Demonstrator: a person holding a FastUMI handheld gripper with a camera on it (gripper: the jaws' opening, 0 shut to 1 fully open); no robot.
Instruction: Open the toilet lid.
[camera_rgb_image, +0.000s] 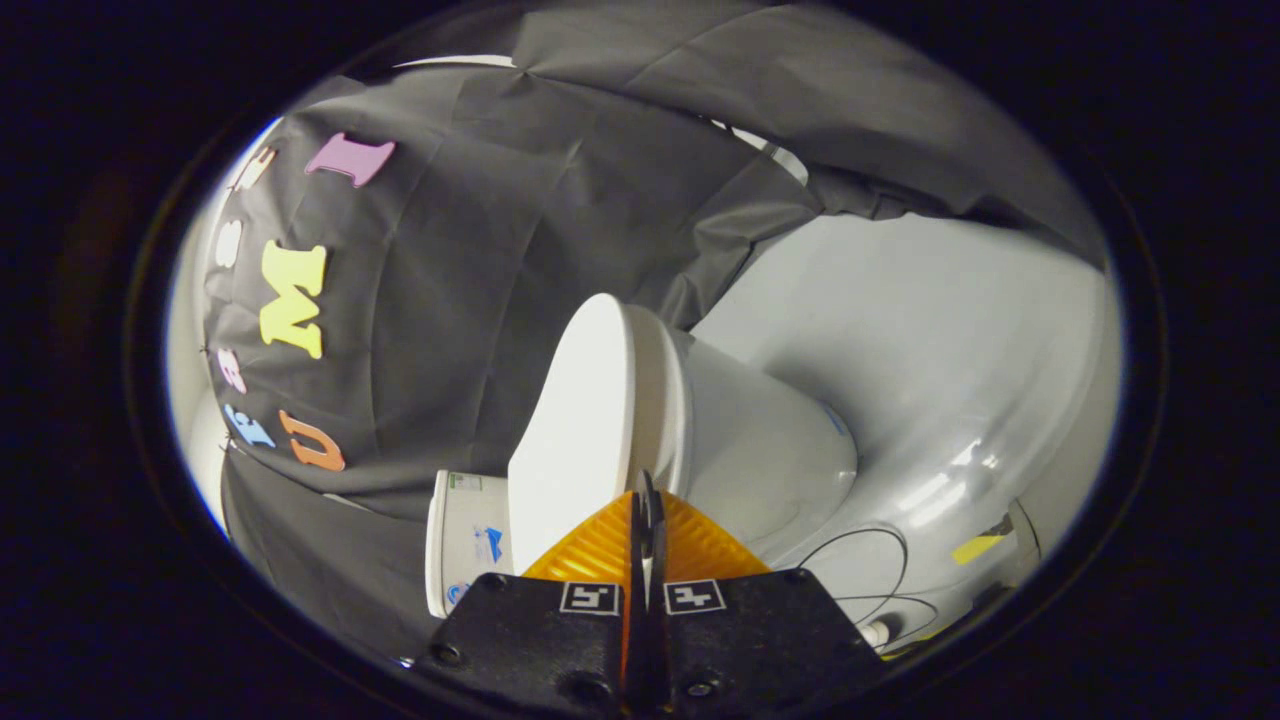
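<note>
At 10 o'clock from the fingertips, the black wall cloth hangs behind the toilet as the booth backdrop.

At 8 o'clock, just beside the fingers: tank, close behind the lid's hinge end. The toilet looks tipped over because the gripper is rolled on its side, so the floor reads as a wall on the right.

At 11 o'clock, touching distance ahead: lid. It lies flat against the seat and is not yet raised. Only a thin seam shows between them, and it runs straight toward 12 o'clock.

Gripper: both fingers are pressed together with nothing between them. The tips sit right on that lid/seat seam. My read is that the roll is deliberate: closed fingers make one thin wedge lined up with the seam, to slip under the lid's edge and lever it up rather than pinch it. I can't tell whether the tips already touch the edge.

At 1–2 o'clock: bowl, beyond the seat on the grey floor.

At 3 o'clock: loose cables loop on the floor beside the bowl's base, and a yellow tape strip lies further out. Both are well off the lid's swing path.

Task is at its start. Risk: a closed wedge can slip off the smooth lid rim.
</note>
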